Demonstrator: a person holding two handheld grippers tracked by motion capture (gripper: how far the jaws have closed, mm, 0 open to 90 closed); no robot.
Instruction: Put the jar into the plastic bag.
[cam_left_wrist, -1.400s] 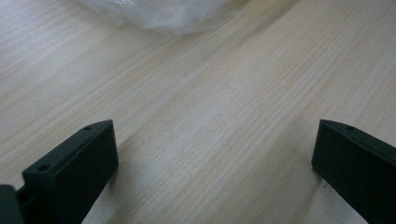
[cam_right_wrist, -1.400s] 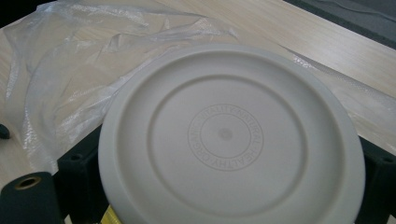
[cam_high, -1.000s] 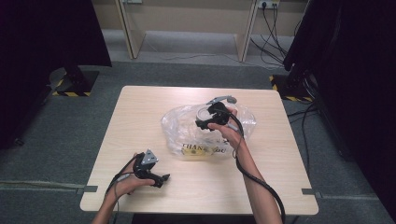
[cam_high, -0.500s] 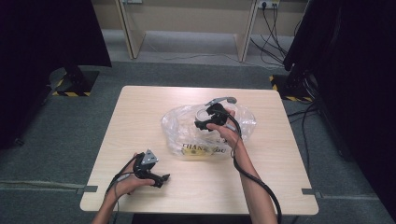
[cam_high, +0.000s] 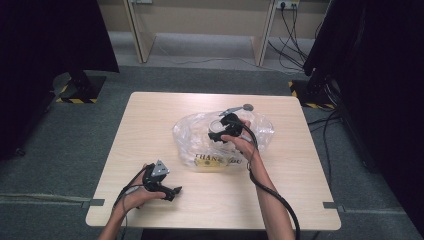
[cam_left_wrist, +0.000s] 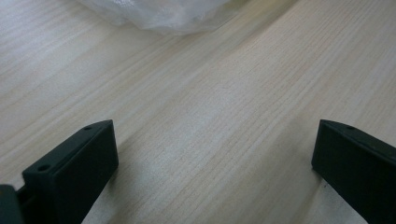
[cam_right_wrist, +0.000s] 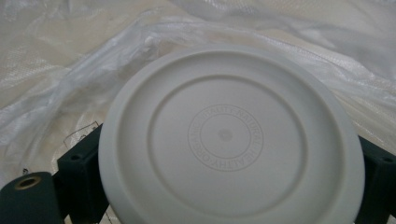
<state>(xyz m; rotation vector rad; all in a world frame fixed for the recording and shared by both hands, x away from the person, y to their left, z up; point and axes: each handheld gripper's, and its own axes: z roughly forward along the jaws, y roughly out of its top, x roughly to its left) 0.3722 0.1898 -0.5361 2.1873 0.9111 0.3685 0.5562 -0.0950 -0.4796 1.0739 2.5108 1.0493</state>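
A clear plastic bag (cam_high: 192, 137) printed "THANK YOU" lies crumpled on the middle of the wooden table (cam_high: 150, 115). Above it, my right gripper (cam_high: 220, 134) is shut on a round white plastic lid (cam_right_wrist: 229, 140), whose flat face with a small embossed ring of letters is turned to the camera. A black finger (cam_right_wrist: 79, 170) presses against each side of the lid's rim. Crinkled bag film (cam_right_wrist: 70, 70) lies behind the lid. My left gripper (cam_high: 172, 192) rests low on the table near the front left, open (cam_left_wrist: 215, 154), with bare wood between its jaws.
The bag's edge (cam_left_wrist: 163, 14) lies just beyond the left gripper. Dark curtains (cam_high: 45, 45) flank the table, and cables (cam_high: 325, 125) run over the grey carpet at the right. Bare tabletop (cam_high: 295, 200) stretches along the front and right.
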